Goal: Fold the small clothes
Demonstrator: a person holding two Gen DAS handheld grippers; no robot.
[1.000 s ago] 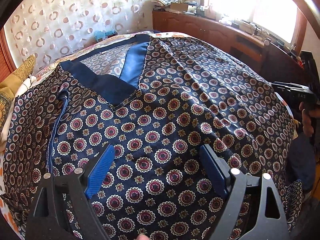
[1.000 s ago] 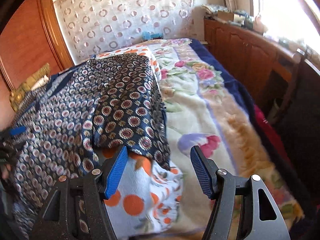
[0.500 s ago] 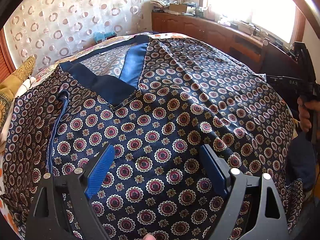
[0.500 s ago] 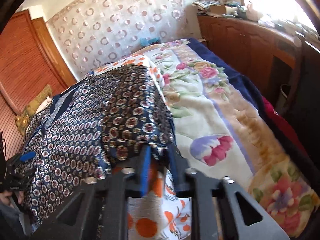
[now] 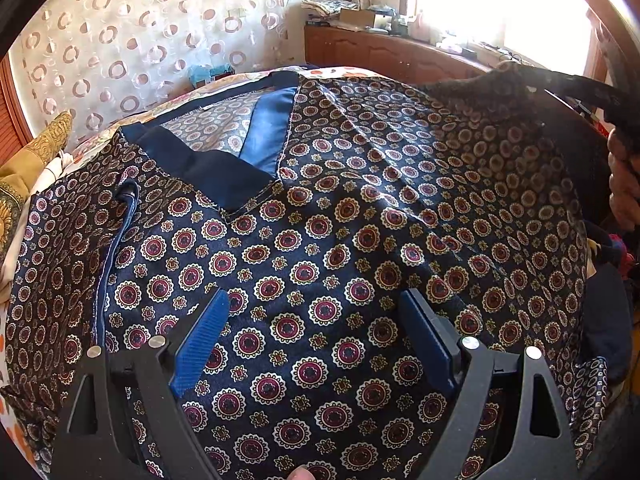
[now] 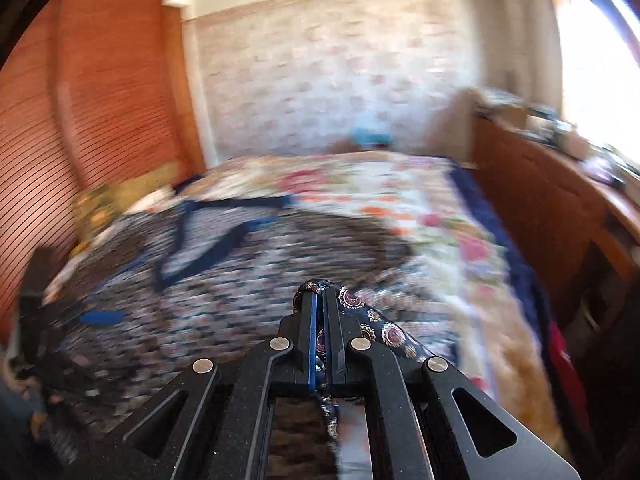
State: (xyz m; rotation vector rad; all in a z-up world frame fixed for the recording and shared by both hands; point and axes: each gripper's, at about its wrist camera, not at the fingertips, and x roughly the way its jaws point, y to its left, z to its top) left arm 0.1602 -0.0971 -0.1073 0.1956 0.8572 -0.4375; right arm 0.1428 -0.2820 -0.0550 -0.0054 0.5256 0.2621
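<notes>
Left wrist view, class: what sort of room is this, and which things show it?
Most likely a bedroom: a floral bedspread under the dark medallion-print garment, a gold patterned cushion, and a long wooden cabinet beneath the window.

Home bedroom: bed (image 6: 460, 240), curtain (image 5: 140, 40), wooden cabinets (image 5: 380, 54).

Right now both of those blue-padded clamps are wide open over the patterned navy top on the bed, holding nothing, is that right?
Not quite. Only the left gripper is open, its blue pads spread above the patterned navy top and holding nothing. The right gripper is shut, with a fold of that top pinched between its fingers and lifted off the bed, as the right wrist view shows.
</notes>
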